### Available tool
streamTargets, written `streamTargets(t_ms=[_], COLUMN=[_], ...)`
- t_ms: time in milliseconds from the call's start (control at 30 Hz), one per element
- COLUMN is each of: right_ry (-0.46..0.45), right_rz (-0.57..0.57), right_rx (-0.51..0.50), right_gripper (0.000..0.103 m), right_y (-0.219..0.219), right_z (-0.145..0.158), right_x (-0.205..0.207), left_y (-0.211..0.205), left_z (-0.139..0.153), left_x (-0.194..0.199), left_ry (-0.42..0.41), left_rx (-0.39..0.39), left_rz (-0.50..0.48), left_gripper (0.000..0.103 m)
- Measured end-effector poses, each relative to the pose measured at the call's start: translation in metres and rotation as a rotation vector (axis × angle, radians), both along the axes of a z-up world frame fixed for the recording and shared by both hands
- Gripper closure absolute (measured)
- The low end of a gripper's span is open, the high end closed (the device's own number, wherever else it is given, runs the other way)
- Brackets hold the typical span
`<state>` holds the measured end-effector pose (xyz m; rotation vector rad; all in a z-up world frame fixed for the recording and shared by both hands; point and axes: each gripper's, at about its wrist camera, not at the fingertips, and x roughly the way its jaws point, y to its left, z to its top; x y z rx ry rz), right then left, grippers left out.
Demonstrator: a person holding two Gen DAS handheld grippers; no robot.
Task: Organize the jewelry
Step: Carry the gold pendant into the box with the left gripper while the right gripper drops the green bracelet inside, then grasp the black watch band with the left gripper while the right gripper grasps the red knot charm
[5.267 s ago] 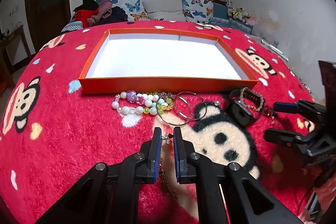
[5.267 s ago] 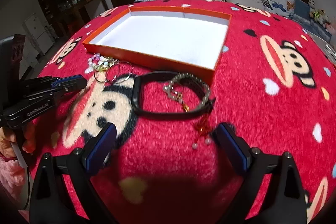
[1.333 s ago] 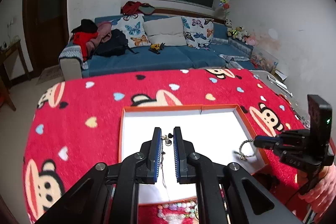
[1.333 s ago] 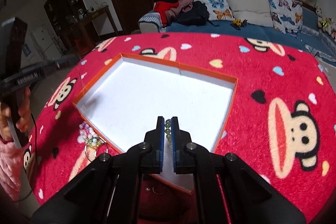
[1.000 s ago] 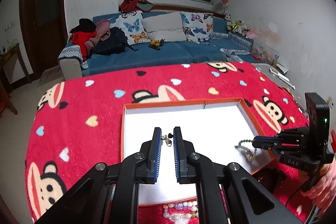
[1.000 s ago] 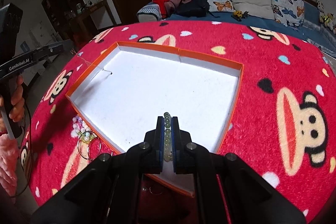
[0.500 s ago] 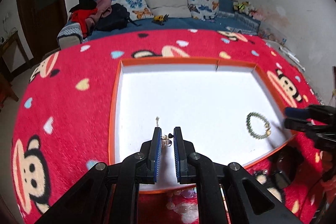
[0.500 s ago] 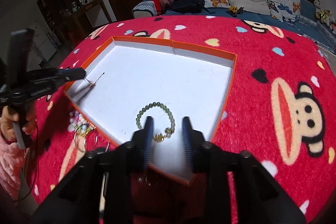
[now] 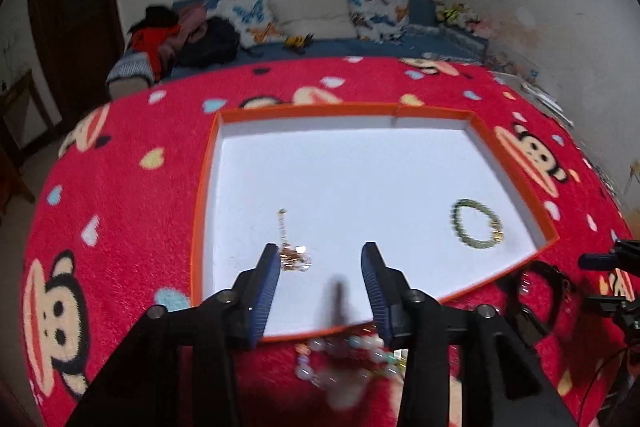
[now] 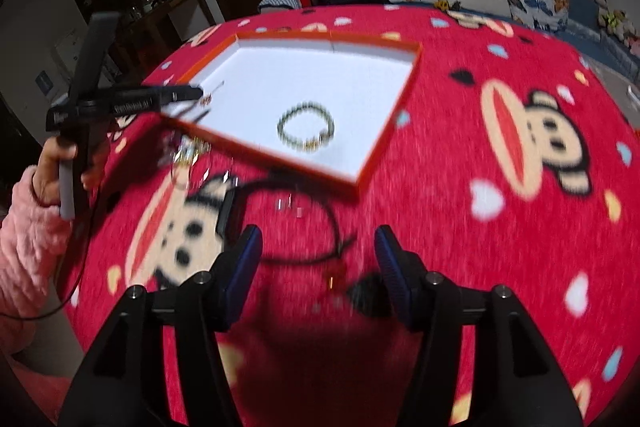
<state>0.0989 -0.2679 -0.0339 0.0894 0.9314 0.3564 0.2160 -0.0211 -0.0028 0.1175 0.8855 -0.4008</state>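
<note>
While our left gripper (image 9: 320,269) hovers low over the orange tray (image 9: 206,163), its jaws are opening with nothing pressed between them; the thin gold chain (image 9: 289,253) lies on the white tray floor just beside the left finger, in the lower middle of the left wrist view. Further right in that view, the green bead bracelet (image 9: 478,223) rests near the tray's right wall. Below the tray's near rim we see a blurred pearl bead bracelet (image 9: 344,351) on the red monkey blanket (image 9: 120,227). Our right gripper (image 10: 318,251) is also opening, empty, above a black band (image 10: 304,223) lying outside the tray.
</note>
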Motion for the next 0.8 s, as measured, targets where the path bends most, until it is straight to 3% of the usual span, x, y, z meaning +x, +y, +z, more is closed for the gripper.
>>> streamTargets(t_ms=[133,233,333,433,567,667,800], right_ry=[0.024,0.027,0.032,0.034,0.035,0.028,0.026], right_rz=[0.007,0.006,-0.005,-0.016,-0.019,-0.008,-0.009], right_rx=[-0.007,-0.021,-0.016,-0.038,-0.048,-0.049,-0.034], right_gripper=[0.045,0.055,0.063,0.066,0.072,0.085,0.086], right_y=[0.003,0.005,0.004,0.002,0.001,0.002,-0.002], right_z=[-0.009,-0.014,-0.017,-0.022,-0.027,-0.027,-0.026], right_x=[-0.013,-0.014,-0.009,-0.002,0.004,0.003,-0.002], left_y=[-0.015,-0.033,-0.049,-0.064,-0.083,-0.097,-0.116], left_z=[0.011,0.017,0.018,0.016,0.008,0.000,-0.012], left_x=[-0.030,-0.056,-0.078,-0.098,-0.114,-0.117,-0.115], left_ry=[-0.028,-0.045,-0.048,-0.035,-0.017,-0.002,0.011], left_rx=[-0.018,-0.018,-0.019,-0.027,-0.018,-0.009,0.000], left_rz=[-0.088,-0.176,-0.248,-0.324,-0.402,-0.447,-0.508], left_gripper=[0.057,0.057,0.047,0.047,0.046,0.042,0.038])
